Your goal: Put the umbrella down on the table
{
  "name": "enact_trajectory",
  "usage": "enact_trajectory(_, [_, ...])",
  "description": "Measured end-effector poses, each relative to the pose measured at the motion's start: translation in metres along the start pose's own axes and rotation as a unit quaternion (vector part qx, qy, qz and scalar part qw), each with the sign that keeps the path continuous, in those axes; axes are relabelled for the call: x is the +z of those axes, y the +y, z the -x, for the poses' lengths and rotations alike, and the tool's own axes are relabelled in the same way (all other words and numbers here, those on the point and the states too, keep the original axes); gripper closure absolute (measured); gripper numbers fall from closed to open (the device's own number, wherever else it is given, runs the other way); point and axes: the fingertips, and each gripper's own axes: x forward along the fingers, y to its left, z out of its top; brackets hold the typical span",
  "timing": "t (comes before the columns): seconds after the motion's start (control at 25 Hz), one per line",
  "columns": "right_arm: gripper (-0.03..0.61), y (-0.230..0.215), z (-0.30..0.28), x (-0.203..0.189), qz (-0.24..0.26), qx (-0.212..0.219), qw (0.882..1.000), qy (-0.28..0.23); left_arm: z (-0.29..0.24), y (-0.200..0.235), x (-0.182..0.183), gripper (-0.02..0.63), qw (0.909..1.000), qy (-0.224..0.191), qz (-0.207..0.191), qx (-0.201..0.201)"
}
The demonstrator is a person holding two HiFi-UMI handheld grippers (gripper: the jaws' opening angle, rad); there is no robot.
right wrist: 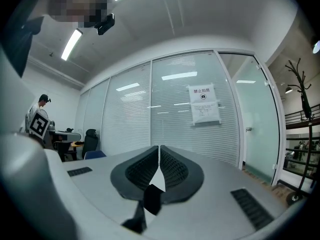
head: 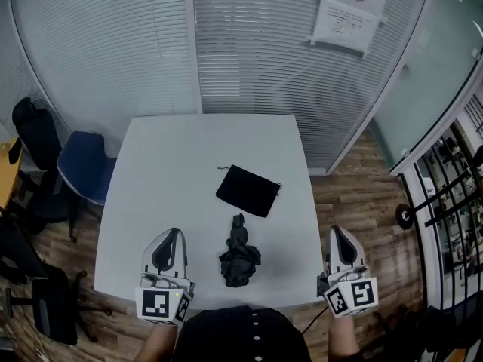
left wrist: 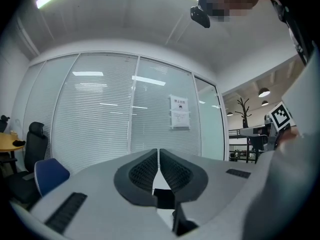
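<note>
Head view: the umbrella [head: 240, 253] is seen lying crumpled on the table [head: 181, 172], near its front edge, just short of a black pouch [head: 248, 191]. It is flanked by the left gripper [head: 170, 236] and the right gripper [head: 339, 236], each closed on nothing and touching nothing. The put-down is judged complete; nothing more is called for than keeping both grippers clear.

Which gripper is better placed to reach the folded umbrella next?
Left, probably: the left gripper sits over the table, nearer the umbrella; the right gripper is past the table's edge, farther off.
</note>
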Motion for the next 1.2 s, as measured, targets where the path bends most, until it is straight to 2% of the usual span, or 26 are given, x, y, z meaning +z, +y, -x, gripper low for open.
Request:
enact_trajectory(0.36, [0.544,0.004,-0.007,-0.008,0.007,0.012,1.000,0.005,0.001,-0.002,0.000,0.588,1.0000,-0.001,-0.001,0.005])
enact_trajectory(0.6, [0.549,0.021,-0.012,-0.004,0.021,0.050,0.999,-0.005,0.004,-0.001,-0.001,0.588,1.0000,0.003,0.001,0.009])
enact_trajectory(1.2, [0.549,0.027,-0.024,-0.007,0.024,0.046,0.999,0.003,0.003,0.004,-0.003,0.588,0.9999,0.005,0.008,0.006])
